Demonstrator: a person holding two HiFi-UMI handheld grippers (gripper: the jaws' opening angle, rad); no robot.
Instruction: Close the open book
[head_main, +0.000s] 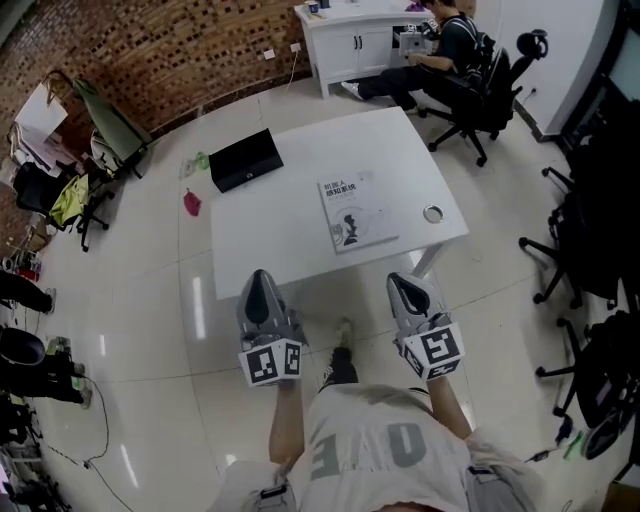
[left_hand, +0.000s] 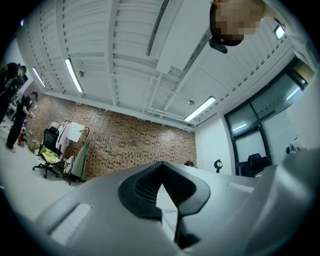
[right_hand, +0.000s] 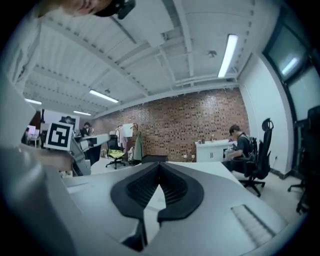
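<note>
The book (head_main: 357, 213) lies closed, its pale cover up, on the right half of the white table (head_main: 290, 240). In the head view both grippers are held side by side in front of the table's near edge, apart from the book and pointing toward it. My left gripper (head_main: 262, 276) is shut with nothing in it, and its jaws meet at the tips in the left gripper view (left_hand: 161, 164). My right gripper (head_main: 401, 281) is also shut and empty, its jaws closed together in the right gripper view (right_hand: 159, 164).
A black box (head_main: 246, 159) sits at the table's far left, and a small round thing (head_main: 432, 213) near its right edge. A person (head_main: 450, 45) sits at a white desk behind. Office chairs (head_main: 580, 240) stand to the right. Small pink and green items (head_main: 192, 200) lie on the floor.
</note>
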